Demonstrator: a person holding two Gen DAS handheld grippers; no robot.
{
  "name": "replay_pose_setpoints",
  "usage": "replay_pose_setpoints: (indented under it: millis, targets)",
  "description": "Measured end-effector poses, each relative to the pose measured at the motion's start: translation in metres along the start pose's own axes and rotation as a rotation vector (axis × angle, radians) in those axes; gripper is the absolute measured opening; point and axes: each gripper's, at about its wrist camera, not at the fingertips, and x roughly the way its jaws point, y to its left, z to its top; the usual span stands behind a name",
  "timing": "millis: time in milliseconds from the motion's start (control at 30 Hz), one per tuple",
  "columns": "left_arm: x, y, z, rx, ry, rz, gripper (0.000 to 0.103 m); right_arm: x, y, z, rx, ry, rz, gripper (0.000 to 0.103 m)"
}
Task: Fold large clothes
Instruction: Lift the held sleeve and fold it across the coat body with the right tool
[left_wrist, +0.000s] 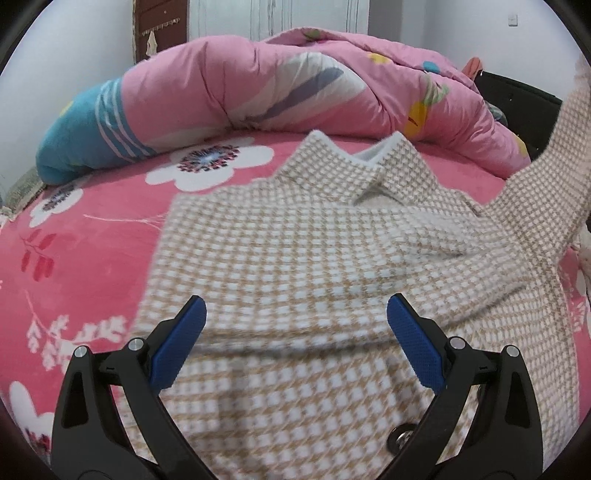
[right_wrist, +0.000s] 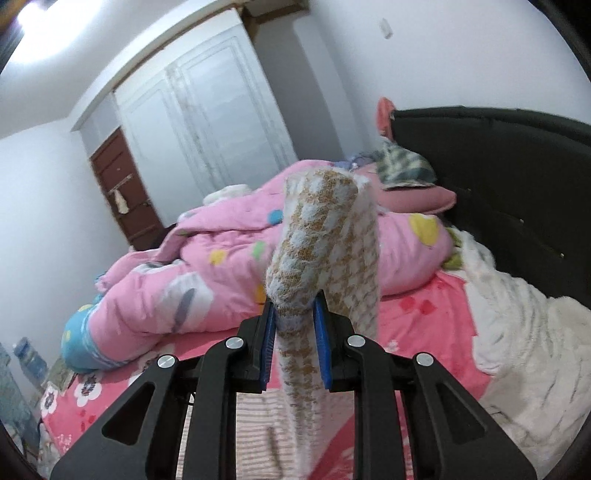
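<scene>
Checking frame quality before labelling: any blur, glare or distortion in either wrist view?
Left wrist view: the checked coat is smeared by motion blur near the lens, the collar sharper; fisheye bows the bed. Right wrist view: blown-out glare top left, the sleeve in the right gripper soft, black corner vignetting.

A home bedroom: a bed (left_wrist: 92, 236) with a pink flowered sheet, a rumpled pink quilt (right_wrist: 177, 280) heaped along its far edge, a dark headboard (right_wrist: 498, 177) at one end, a white panelled wardrobe (right_wrist: 207, 125) and a brown door (right_wrist: 122, 188) against plain white walls.
</scene>
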Motion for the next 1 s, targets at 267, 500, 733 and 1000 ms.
replay_pose_setpoints:
  millis: [267,500,733,1000]
  targets:
    - [-0.013,0.024,-0.014,-0.027,0.01,-0.003,0.088,0.002,0.082,-0.017,-0.075,0.012,0.06,0.02]
    - [-0.021,0.049,-0.033,-0.067,0.028,-0.045,0.074,0.022,0.149,-0.046,-0.123,0.054,0.108,0.02]
    - [-0.027,0.083,-0.05,-0.167,0.048,-0.137,0.054,0.061,0.216,-0.1,-0.155,0.17,0.176,0.019]
    - [-0.029,0.105,-0.062,-0.211,0.058,-0.184,0.051,0.135,0.306,-0.225,-0.364,0.6,0.319,0.021]
